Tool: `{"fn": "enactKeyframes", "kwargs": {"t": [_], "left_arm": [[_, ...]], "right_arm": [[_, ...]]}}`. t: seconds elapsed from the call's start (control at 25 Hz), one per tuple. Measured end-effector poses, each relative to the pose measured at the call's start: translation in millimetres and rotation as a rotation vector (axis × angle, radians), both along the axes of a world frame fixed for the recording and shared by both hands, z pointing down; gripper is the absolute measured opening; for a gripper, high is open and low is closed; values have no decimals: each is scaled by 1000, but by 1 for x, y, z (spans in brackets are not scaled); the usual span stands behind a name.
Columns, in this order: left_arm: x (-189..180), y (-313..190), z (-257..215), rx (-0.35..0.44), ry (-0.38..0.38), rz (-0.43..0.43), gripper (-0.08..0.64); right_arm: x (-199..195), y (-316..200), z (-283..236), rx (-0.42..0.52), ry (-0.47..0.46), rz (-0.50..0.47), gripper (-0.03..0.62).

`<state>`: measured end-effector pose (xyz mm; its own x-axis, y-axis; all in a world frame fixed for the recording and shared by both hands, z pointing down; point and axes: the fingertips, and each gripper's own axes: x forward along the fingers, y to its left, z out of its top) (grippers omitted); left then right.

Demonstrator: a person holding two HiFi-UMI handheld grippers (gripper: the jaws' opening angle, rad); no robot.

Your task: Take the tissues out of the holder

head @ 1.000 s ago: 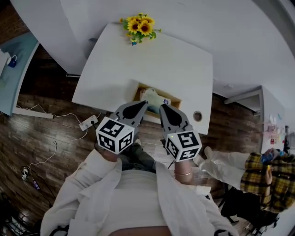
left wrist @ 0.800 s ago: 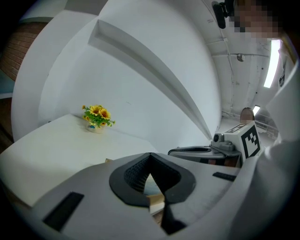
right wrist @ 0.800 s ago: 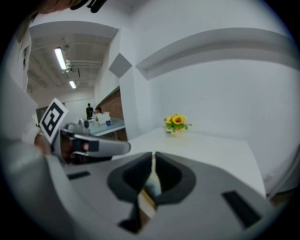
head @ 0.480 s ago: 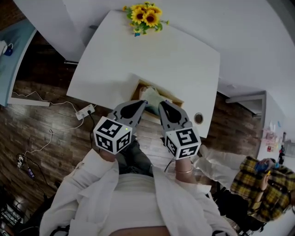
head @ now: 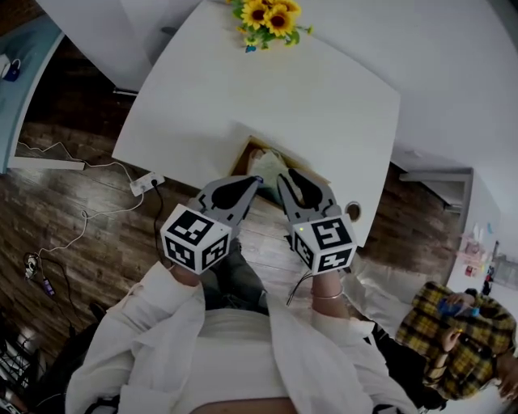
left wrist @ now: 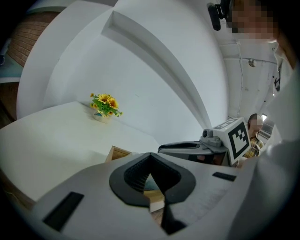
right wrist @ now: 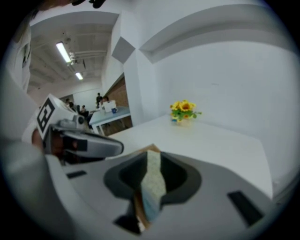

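A wooden tissue holder (head: 244,154) sits at the near edge of the white table (head: 267,89), with a pale green tissue pack (head: 267,164) standing in it. My left gripper (head: 252,183) hovers just short of the holder's near left corner, its jaws together and empty; in its own view the left gripper (left wrist: 150,155) shows the holder (left wrist: 117,152) beyond it. My right gripper (head: 288,175) is at the pack's right side and its jaws have just been opening. In the right gripper view the tissue pack (right wrist: 153,185) stands in the gap of the right gripper (right wrist: 153,151); I see no pad pressing on it.
A pot of sunflowers (head: 272,16) stands at the table's far edge. A round cable hole (head: 354,212) lies near the table's right corner. A power strip (head: 146,184) and cables lie on the wooden floor at left. A person in a plaid shirt (head: 453,331) sits at right.
Both grippers have sunk toward the holder at the table's near edge. The right gripper's jaws, shut before, now stand apart with the tissue pack between them.
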<state>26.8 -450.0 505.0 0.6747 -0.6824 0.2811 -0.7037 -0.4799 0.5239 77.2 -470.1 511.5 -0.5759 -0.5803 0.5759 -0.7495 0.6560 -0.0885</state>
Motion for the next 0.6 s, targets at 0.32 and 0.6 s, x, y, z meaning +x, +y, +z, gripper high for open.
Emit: {"fn": "enactKeyframes", "kwargs": {"t": [0.32,0.6], "left_arm": [[2,0,4,-23,25,-4,17],[-10,-4,6,-26,24,-41,17]], "right_arm": [[-10,0,24,-51,110,-111,156],[-10,-7,36,-60,189,-125,156]]}}
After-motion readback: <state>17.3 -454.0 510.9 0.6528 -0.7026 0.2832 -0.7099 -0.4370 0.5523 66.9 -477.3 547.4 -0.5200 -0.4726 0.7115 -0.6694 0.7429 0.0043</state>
